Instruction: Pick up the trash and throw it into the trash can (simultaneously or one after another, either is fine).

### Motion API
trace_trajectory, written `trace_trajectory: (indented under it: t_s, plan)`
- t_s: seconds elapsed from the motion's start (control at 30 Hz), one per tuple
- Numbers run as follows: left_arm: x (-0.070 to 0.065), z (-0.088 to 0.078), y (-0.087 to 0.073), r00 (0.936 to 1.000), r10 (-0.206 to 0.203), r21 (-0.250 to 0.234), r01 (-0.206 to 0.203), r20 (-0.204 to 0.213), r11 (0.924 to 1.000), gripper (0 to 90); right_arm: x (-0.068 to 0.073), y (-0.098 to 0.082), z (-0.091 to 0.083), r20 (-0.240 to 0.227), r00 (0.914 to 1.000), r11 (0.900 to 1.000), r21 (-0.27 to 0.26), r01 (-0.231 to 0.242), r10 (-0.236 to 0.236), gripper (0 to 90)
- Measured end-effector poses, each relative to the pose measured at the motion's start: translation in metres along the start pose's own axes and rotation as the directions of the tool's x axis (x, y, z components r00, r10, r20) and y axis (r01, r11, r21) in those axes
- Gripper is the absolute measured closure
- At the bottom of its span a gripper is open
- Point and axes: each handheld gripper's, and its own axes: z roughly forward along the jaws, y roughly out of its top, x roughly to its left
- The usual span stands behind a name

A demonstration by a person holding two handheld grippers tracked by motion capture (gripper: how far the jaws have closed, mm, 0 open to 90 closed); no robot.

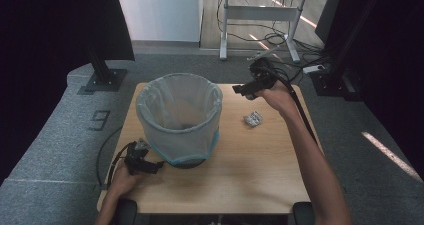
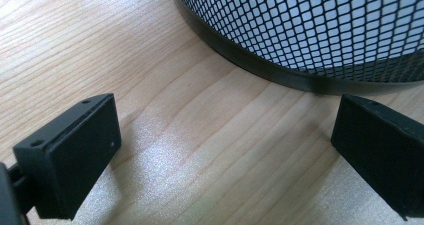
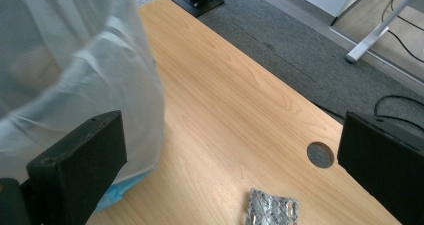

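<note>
Your right tongs (image 1: 246, 90) hang above the far right part of the desk (image 1: 250, 170), jaws spread wide with nothing between them. The crumpled foil blister pack (image 1: 253, 118) lies flat on the desk at about 6 o'clock from those tongs, near them, and at 3 o'clock from the lined mesh bin (image 1: 179, 116), well apart from it. In the right gripper view the pack (image 3: 272, 208) sits low between the jaws, with the bin liner (image 3: 75, 60) at 10 o'clock.

Your left tongs (image 1: 145, 164) rest at the bin's 7 o'clock, jaws spread and empty, just beside its black base ring (image 2: 260, 67).

Expect the pack to be very light, thin, slick and easily crushed. It offers little height off the desk. Judged from its creased shape, take hold across a raised, crumpled edge rather than the flat middle, and close gently so it does not skid away.
</note>
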Motion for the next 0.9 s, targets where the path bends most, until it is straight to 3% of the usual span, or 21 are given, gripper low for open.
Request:
trace_trajectory:
  t_s: [0.17, 0.47, 0.9]
  plan:
    - [0.000, 0.000, 0.000, 1.0000, 0.000, 0.000, 0.000, 0.000, 1.0000, 0.0, -0.010, -0.011, 0.003, 0.049, 0.9988, 0.999, 0.033, -0.008, 0.007, 0.0]
    - [0.000, 0.000, 0.000, 1.0000, -0.001, -0.001, 0.001, -0.001, 1.0000, 0.0, -0.030, -0.039, 0.011, 0.084, 0.9942, 0.998, 0.013, -0.069, 0.068, 0.0]
    - [0.000, 0.000, 0.000, 1.0000, 0.000, 0.001, 0.000, 0.001, 1.0000, 0.0, -0.052, -0.078, 0.025, 0.148, 0.9760, 0.987, -0.011, -0.160, 0.160, 0.0]
